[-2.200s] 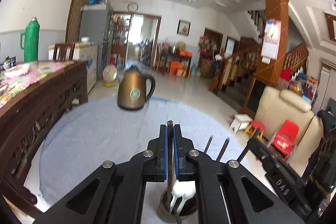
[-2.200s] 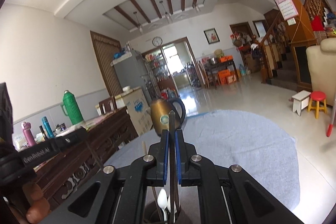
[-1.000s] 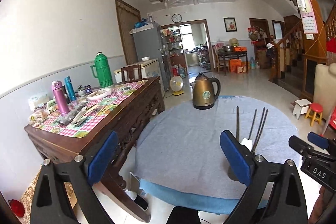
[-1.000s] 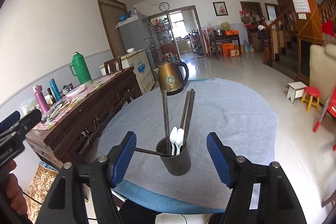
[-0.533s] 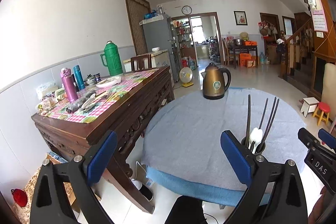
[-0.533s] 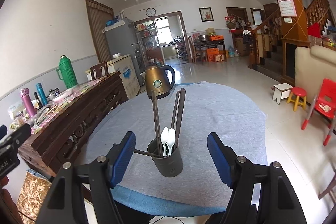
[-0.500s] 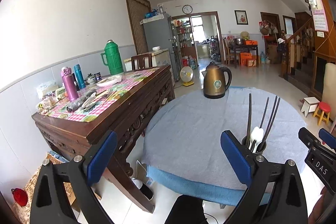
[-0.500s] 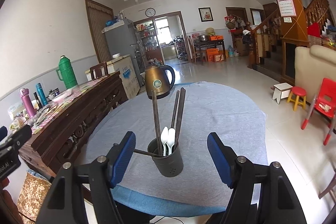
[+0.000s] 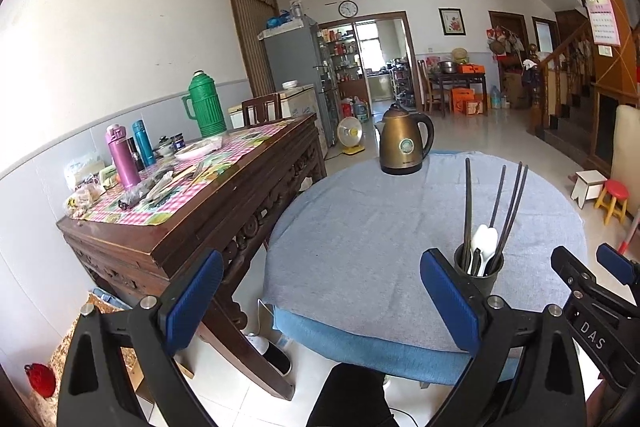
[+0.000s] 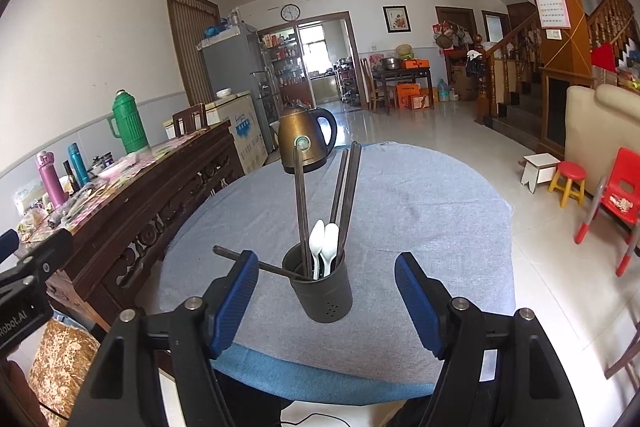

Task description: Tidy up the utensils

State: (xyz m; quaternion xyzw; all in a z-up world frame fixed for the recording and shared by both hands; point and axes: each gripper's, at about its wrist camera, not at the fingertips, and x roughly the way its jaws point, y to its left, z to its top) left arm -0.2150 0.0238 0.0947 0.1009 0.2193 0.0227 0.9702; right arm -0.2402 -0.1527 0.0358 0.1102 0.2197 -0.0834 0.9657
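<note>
While upright, holder [image 10: 322, 291] beyond tongs [image 10: 326, 291]

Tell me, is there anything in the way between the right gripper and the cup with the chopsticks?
Nothing visible is. The right gripper is open and the dark utensil holder stands on the grey tablecloth just ahead, framed between its fingers. Only one chopstick leans out low to the left, near the left finger.

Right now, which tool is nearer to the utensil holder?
Right. The right tool faces the utensil holder squarely; the left tool sits off to its left.
</note>
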